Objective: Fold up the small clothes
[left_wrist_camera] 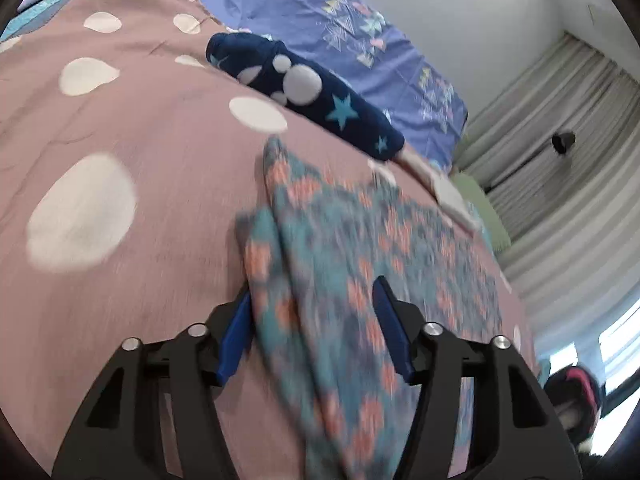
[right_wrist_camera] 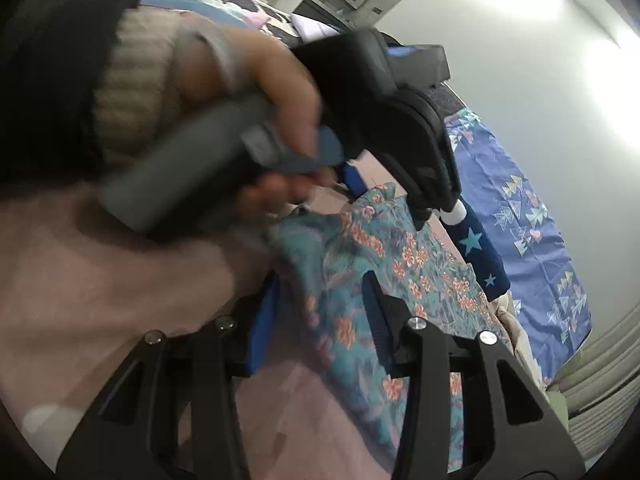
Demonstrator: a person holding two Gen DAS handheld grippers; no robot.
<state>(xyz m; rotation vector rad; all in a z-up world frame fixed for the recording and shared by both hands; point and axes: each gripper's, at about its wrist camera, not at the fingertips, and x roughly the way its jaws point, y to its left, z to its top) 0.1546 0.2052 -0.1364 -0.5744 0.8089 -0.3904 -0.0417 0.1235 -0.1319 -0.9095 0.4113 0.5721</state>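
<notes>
The floral cloth [left_wrist_camera: 360, 248] lies on the pink dotted bedspread [left_wrist_camera: 120, 152], toward the edge of the bed that faces the curtains [left_wrist_camera: 560, 128], and it is not yet a neat packet: in the left wrist view one side shows a long raised ridge or doubled-over edge, while the rest spreads flat and fairly wide. I judge the folding of this piece to be under way, perhaps one fold in, with more folding and smoothing still to come. The left gripper [left_wrist_camera: 316, 320] has its jaws partly apart with the ridge of the cloth running between them; the picture is blurred, so I cannot tell whether the pads press on the fabric or merely straddle it. The right gripper [right_wrist_camera: 320, 312] is also partly open, the near edge of the same cloth lying between its blue fingers [right_wrist_camera: 264, 320], and here too a real grip cannot be made out. In the right wrist view the person's left hand [right_wrist_camera: 240, 92] holds the other tool just above the far part of the cloth. Beyond the cloth, toward the purple sheet [left_wrist_camera: 340, 28], a dark blue sock with stars [left_wrist_camera: 312, 96] lies long and flat on the bedspread; whether it counts as finished or is still waiting I cannot tell.
</notes>
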